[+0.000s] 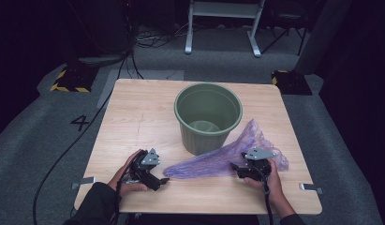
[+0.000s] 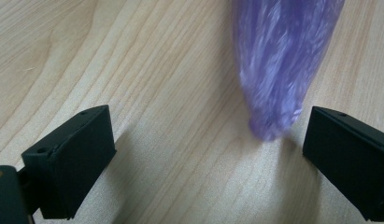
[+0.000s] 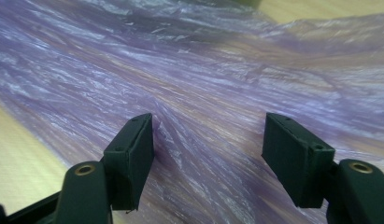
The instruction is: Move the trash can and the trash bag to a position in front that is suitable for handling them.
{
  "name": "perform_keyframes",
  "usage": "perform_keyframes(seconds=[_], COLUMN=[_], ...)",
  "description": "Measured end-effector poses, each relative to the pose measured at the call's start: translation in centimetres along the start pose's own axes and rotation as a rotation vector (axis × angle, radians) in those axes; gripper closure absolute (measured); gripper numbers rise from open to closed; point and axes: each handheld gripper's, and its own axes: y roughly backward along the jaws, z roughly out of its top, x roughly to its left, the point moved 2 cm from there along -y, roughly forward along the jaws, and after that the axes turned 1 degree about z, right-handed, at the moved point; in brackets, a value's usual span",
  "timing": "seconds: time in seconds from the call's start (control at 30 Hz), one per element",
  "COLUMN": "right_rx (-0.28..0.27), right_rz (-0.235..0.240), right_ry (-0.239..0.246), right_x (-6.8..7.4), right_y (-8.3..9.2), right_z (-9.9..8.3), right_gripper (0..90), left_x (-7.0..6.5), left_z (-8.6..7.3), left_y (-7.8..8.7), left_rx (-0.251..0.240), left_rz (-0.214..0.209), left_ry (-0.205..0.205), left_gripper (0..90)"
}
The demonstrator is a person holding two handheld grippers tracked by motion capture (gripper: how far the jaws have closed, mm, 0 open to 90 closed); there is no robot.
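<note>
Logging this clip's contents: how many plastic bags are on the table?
1. The purple plastic bag lies flat on the wooden table, in front of the green bucket, stretching between the left gripper and right gripper. The bucket looks empty.

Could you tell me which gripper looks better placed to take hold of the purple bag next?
Probably the right gripper: its open jaws already straddle the purple bag. The left gripper only has the bag's narrow tip near one jaw.
</note>
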Motion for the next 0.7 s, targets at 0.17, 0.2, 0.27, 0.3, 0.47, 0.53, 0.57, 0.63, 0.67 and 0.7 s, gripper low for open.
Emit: perform_keyframes(seconds=[0.17, 0.2, 0.27, 0.3, 0.47, 0.53, 0.57, 0.63, 0.67, 0.7], right_rx=[0.005, 0.009, 0.024, 0.025, 0.03, -0.007, -0.025, -0.072, -0.089, -0.106], right_rz=[-0.061, -0.069, -0.086, -0.097, -0.116, -0.098, -0.082, -0.028, -0.009, 0.021], right_ry=[0.005, -0.003, 0.01, 0.004, -0.048, -0.073, -0.079, -0.06, -0.057, -0.063], right_x=[-2.0, -2.3, -2.8, -3.2, -4.7, -4.9, -4.8, -4.0, -3.7, -3.3], right_y=[-0.2, -0.2, -0.3, -0.4, -0.5, 0.0, 0.2, 1.1, 1.3, 1.5], right_z=[0.1, 0.2, 0.3, 0.4, 0.4, 0.5, 0.6, 1.0, 1.1, 1.3], right_gripper=[33.8, 33.3, 31.1, 31.5, 30.4, 28.6, 27.1, 25.0, 24.2, 23.4], left_x=[0.0, 0.0, 0.0, 0.0, 0.0, 0.0, 0.0, 0.0, 0.0, 0.0], left_z=[0.0, 0.0, 0.0, 0.0, 0.0, 0.0, 0.0, 0.0, 0.0, 0.0], left_y=[0.0, 0.0, 0.0, 0.0, 0.0, 0.0, 0.0, 0.0, 0.0, 0.0], left_rx=[0.0, 0.0, 0.0, 0.0, 0.0, 0.0, 0.0, 0.0, 0.0, 0.0], left_rz=[0.0, -0.001, 0.0, 0.0, -0.001, -0.001, -0.001, -0.001, -0.002, -0.002], left_ry=[0.0, -0.001, 0.0, 0.0, 0.0, 0.0, 0.0, -0.001, -0.001, -0.001], left_gripper=[1.8, 1.8, 1.8, 1.8, 1.8, 1.8, 1.8, 1.8, 1.8, 1.8])
